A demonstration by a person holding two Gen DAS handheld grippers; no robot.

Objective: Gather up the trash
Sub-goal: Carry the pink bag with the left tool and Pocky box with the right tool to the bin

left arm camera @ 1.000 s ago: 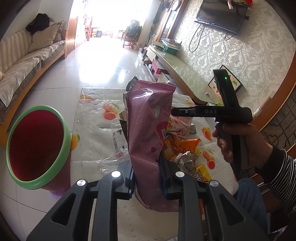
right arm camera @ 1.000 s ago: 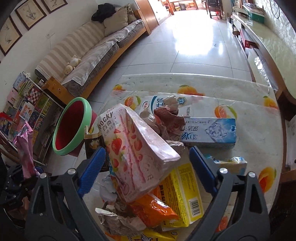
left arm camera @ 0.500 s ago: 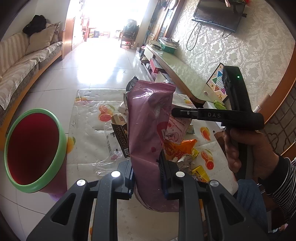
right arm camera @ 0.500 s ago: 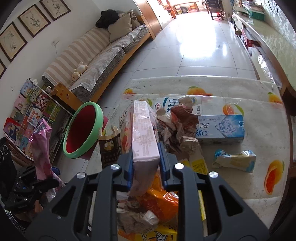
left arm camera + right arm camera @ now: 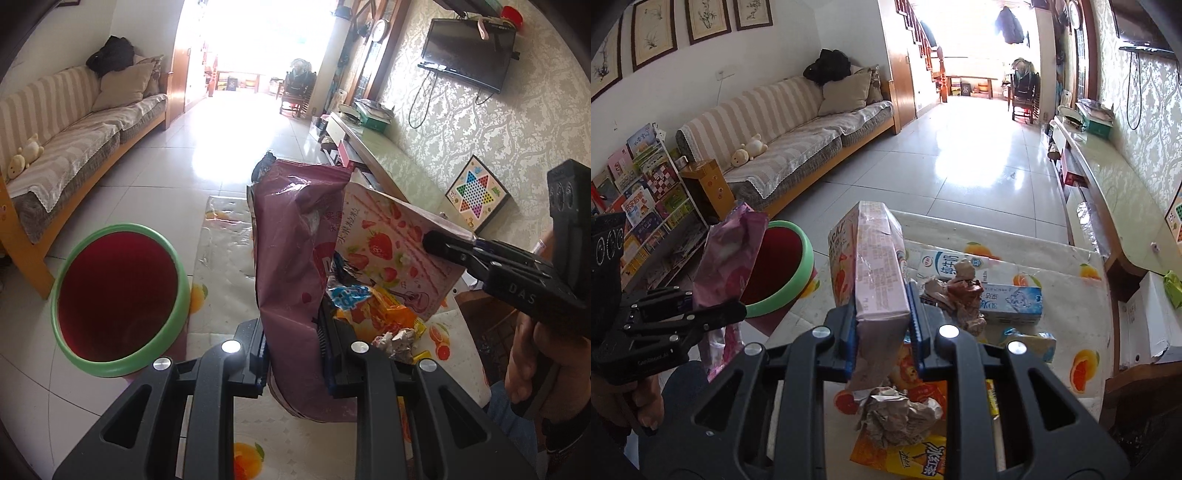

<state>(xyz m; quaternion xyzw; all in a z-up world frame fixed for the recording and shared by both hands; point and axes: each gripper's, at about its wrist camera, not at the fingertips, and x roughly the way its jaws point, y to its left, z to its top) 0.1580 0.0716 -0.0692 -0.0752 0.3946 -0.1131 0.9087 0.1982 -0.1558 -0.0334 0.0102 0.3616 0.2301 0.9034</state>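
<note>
The right tool (image 5: 882,332), spread around the pink strawberry box (image 5: 875,266) a second ago, now pinches it and has lifted it off the bench (image 5: 1067,295) litter. The left tool (image 5: 291,354) stays pressed on the purple snack bag (image 5: 291,266), held up beside the green-rimmed bin (image 5: 118,299). Both pieces seem ready to drop in, though the bin's exact reach is hard to judge through the fisheye.

Green-rimmed red bin (image 5: 118,295), strawberry-print pink box (image 5: 877,266)
</note>
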